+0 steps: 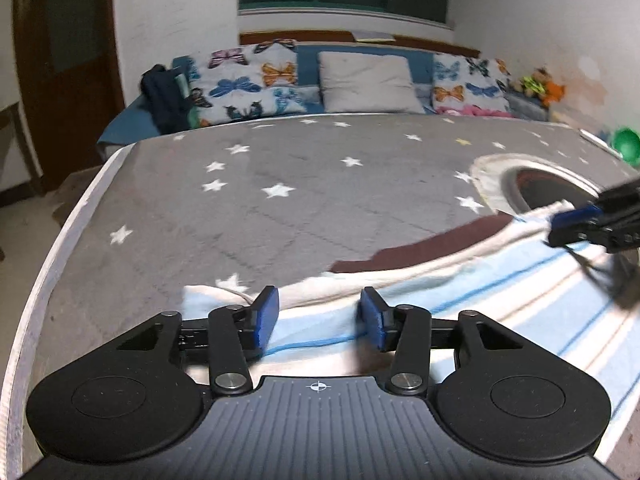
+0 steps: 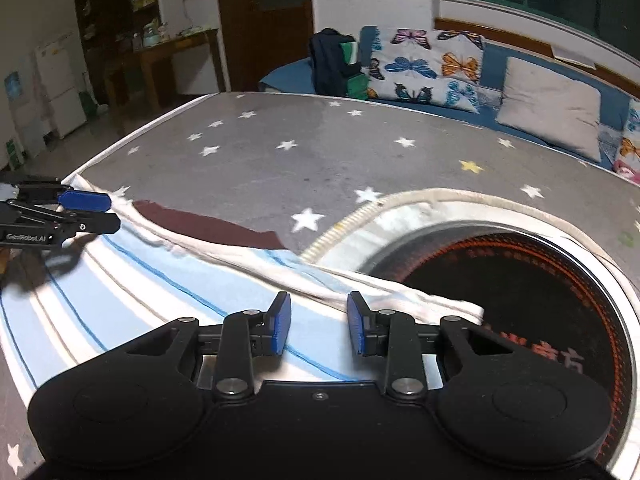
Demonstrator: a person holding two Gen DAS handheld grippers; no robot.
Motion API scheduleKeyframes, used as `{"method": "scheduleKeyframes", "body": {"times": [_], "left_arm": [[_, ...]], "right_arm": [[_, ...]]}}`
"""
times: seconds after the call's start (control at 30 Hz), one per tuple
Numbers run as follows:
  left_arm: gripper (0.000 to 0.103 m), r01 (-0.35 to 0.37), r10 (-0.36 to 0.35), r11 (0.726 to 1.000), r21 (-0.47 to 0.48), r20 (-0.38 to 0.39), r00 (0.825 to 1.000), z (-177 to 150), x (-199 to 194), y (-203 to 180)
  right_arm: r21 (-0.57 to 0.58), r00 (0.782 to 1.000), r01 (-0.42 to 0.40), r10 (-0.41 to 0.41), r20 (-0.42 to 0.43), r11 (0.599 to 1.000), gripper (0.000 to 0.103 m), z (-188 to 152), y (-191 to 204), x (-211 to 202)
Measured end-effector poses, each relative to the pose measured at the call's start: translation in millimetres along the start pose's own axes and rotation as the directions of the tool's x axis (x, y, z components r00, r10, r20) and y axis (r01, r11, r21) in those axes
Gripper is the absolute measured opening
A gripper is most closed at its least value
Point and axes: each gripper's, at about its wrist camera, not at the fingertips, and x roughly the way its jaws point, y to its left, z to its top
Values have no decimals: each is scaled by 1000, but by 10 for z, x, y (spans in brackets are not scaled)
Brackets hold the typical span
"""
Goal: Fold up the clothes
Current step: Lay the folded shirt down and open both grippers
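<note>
Lying flat on the gray counter [image 1: 168, 216] with white stars is a striped cloth [image 2: 132, 280], blue and white, with a dark red edge. The left tongs [image 1: 318, 316] hang over its left end, spread wide, holding nothing. The right tongs [image 2: 319, 322] hang over its right end, spread wide too, beside a round black hole [image 2: 520, 288].

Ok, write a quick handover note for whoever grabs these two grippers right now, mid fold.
Left gripper: open, holding nothing, over the left end of the striped garment.
Right gripper: open, holding nothing, over its right end beside the round cooktop.
Garment lies on the star-patterned table cover, far edge already turned over; a maroon cloth peeks out beyond it.
Done: apparently one fold. Left: probably further folds.
</note>
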Motion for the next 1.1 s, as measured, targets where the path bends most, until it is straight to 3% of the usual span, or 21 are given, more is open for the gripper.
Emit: {"method": "scheduleKeyframes", "body": {"times": [0.2, 0.33, 0.53, 0.63, 0.9, 1.1], "left_arm": [[47, -49, 49, 999, 3, 39, 998, -40, -217, 86], [47, -86, 86, 996, -28, -2, 996, -73, -196, 198], [50, -105, 105, 994, -10, 21, 994, -94, -362, 196], [50, -138, 138, 990, -7, -20, 990, -155, -323, 218], [53, -124, 125, 991, -57, 9, 992, -252, -674, 294], [57, -122, 122, 989, -78, -13, 992, -364, -816, 298]], "right_arm": [[31, 1000, 10, -11, 8, 999, 33, -55, -103, -78], [51, 1000, 17, -18, 13, 999, 32, -92, -172, -130], [42, 999, 28, -29, 22, 999, 32, -135, -117, -283], [49, 999, 46, -46, -1, 998, 32, -207, -155, -293], [87, 997, 72, -71, -9, 994, 41, -371, -179, -568], [158, 998, 65, -63, -20, 985, 42, -557, -237, -683]]}}
